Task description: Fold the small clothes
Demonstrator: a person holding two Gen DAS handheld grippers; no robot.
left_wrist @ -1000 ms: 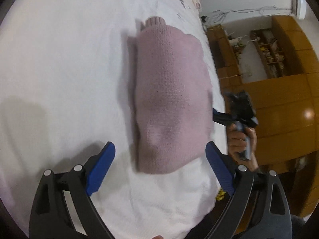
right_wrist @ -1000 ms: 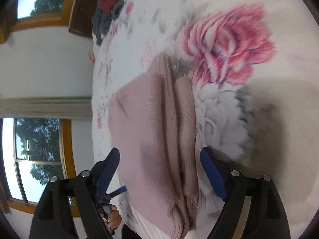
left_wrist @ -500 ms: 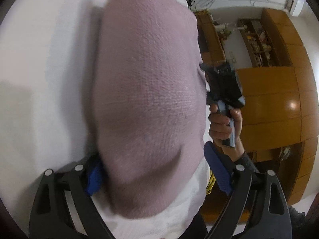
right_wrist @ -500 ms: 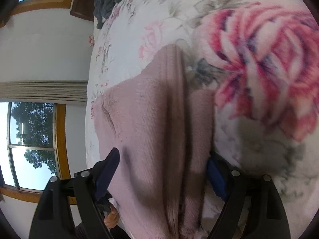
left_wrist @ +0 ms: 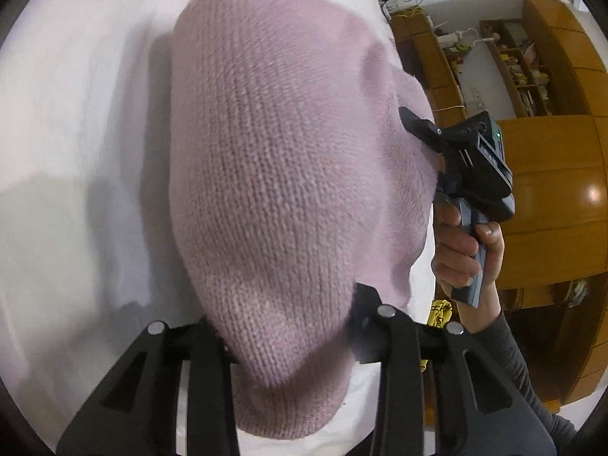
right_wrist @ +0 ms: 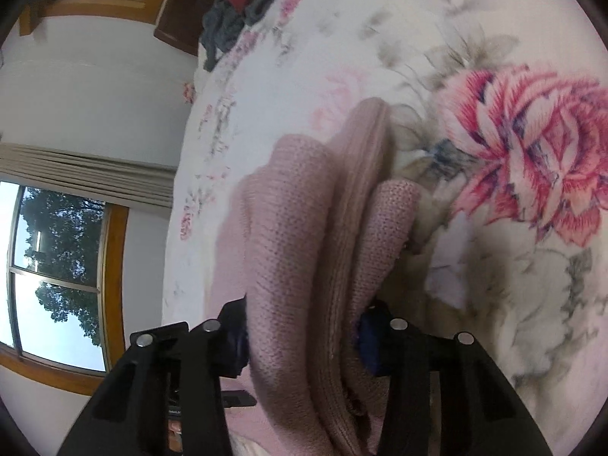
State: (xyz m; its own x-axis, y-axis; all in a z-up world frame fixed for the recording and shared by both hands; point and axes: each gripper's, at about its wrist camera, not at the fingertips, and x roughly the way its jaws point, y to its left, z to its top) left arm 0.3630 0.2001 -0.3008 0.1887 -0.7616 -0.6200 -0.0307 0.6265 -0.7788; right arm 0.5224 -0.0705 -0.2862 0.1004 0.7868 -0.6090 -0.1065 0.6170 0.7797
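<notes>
A folded pink knit sweater (left_wrist: 273, 174) lies on the white bed sheet (left_wrist: 76, 121) and fills most of the left wrist view. My left gripper (left_wrist: 292, 326) is shut on its near end, and the knit hides the fingertips. In the right wrist view the same pink sweater (right_wrist: 304, 235) shows several stacked folds, and my right gripper (right_wrist: 304, 330) is shut on them. My right gripper (left_wrist: 471, 167), held by a hand (left_wrist: 467, 243), also appears in the left wrist view at the sweater's right edge.
The bed cover carries a large pink flower print (right_wrist: 532, 174). A pile of dark and red clothes (right_wrist: 239, 11) lies at the far end of the bed. Wooden cabinets (left_wrist: 551, 197) stand beyond the bed's right side; a window (right_wrist: 49, 258) is on the wall.
Both grippers moved in onto the sweater and went from open to shut on it. The sweater now bulges up close to both cameras.
</notes>
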